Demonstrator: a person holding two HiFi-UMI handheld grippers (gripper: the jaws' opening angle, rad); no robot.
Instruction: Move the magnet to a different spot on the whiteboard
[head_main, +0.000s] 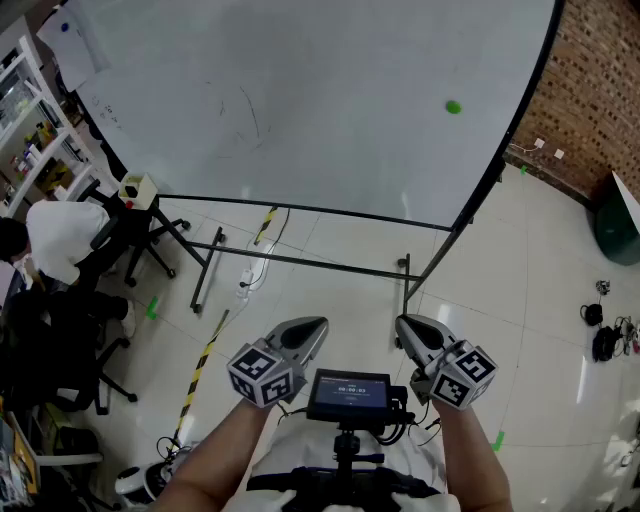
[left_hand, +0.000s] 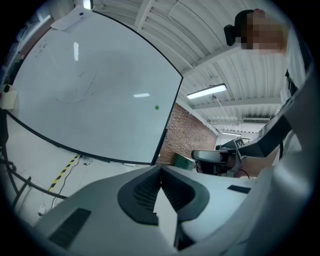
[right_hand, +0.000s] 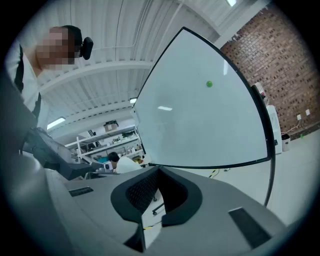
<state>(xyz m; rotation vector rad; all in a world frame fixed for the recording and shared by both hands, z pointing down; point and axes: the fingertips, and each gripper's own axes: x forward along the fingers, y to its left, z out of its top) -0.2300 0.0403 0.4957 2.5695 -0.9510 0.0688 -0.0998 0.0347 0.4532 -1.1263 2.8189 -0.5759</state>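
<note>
A small green magnet (head_main: 453, 106) sticks high on the right part of the big whiteboard (head_main: 300, 110). Both grippers are held low and close to my body, far short of the board. The left gripper (head_main: 316, 328) is shut with nothing in it, its tips meeting in the left gripper view (left_hand: 160, 168). The right gripper (head_main: 404, 326) also has its tips together and holds nothing (right_hand: 159, 170). The magnet (left_hand: 157, 107) shows far ahead in the left gripper view, near the board's right edge. In the right gripper view the magnet (right_hand: 209, 84) is high on the board.
The board stands on a black frame with floor legs (head_main: 300, 262). A person in a white top (head_main: 62, 236) sits at the left among office chairs. Yellow-black tape (head_main: 200, 370) and cables lie on the floor. A brick wall (head_main: 600, 90) is at right, a small screen (head_main: 348, 395) between my hands.
</note>
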